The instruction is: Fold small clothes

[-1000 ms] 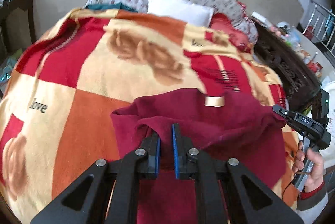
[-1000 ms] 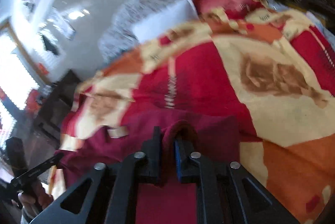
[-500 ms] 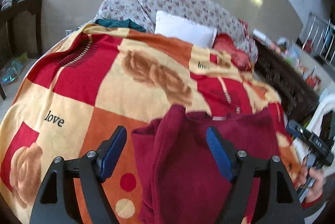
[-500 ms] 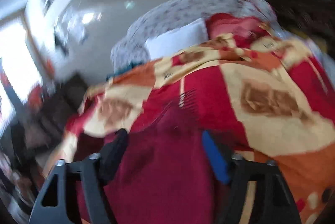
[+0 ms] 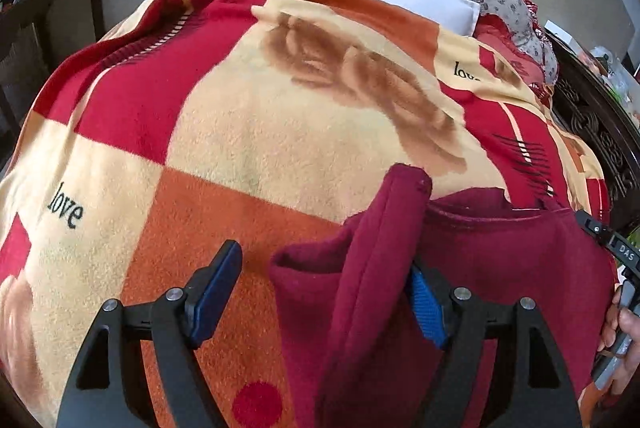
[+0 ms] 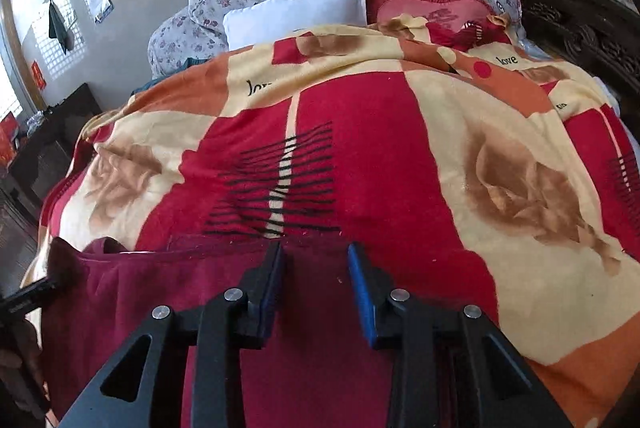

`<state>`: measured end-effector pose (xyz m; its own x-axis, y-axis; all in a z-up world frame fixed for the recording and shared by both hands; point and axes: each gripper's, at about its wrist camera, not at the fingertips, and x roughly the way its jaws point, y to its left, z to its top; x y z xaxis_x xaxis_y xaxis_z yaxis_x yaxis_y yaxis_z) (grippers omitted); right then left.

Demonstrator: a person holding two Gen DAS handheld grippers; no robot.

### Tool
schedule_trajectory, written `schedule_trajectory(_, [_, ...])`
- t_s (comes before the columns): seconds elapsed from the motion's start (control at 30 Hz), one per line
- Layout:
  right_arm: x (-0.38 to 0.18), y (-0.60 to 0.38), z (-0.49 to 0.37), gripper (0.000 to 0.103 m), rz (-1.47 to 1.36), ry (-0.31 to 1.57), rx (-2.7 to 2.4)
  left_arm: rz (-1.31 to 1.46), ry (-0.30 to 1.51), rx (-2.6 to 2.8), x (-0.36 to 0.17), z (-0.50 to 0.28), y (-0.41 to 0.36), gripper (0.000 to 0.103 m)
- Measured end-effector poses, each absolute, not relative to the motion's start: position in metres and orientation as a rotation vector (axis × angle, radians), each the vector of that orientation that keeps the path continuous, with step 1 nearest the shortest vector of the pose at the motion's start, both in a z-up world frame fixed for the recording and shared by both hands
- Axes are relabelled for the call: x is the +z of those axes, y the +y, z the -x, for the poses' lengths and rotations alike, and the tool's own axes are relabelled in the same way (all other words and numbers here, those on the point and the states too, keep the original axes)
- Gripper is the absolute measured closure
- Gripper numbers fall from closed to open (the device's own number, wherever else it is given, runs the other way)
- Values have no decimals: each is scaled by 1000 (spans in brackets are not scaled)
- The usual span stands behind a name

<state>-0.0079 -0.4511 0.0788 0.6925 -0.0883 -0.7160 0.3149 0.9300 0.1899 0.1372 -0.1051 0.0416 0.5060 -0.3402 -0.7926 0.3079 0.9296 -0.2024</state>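
Dark red fleece garment [image 5: 500, 268] lies on the red-orange-cream checked blanket [image 5: 248, 132]; left gripper [image 5: 320, 296] jaws released wide, right gripper [image 6: 316, 280] jaws just narrowing, gripping nothing.

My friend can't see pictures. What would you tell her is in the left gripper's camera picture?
A dark red garment lies on a bed's red, orange and cream blanket, one sleeve folded across it. The left gripper hangs open over the sleeve, not pinching it. At the right edge a hand holds the right gripper.
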Motion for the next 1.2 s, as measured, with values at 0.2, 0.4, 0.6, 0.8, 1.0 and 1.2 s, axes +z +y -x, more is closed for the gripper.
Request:
schedule_trajectory(0.2, [106, -432, 52, 59, -310, 753, -183, -1, 913, -394, 63, -108, -97, 25])
schedule_trajectory(0.4, [106, -406, 114, 50, -232, 794, -176, -34, 872, -414, 78, -60, -80, 25])
schedule_trajectory(0.6, [75, -406, 119, 52, -241, 843, -228, -90, 882, -393, 64, -23, -75, 25])
schedule_trajectory(0.8, [107, -368, 123, 48, -214, 803, -151, -69, 885, -389, 59, -6, -67, 25])
schedule_trajectory(1.0, [104, -346, 125, 44, -188, 820, -125, -74, 892, -401, 57, 5, -64, 25])
schedule_trajectory(1.2, [93, -361, 139, 44, -220, 826, -180, -80, 898, -402, 53, 11, -64, 25])
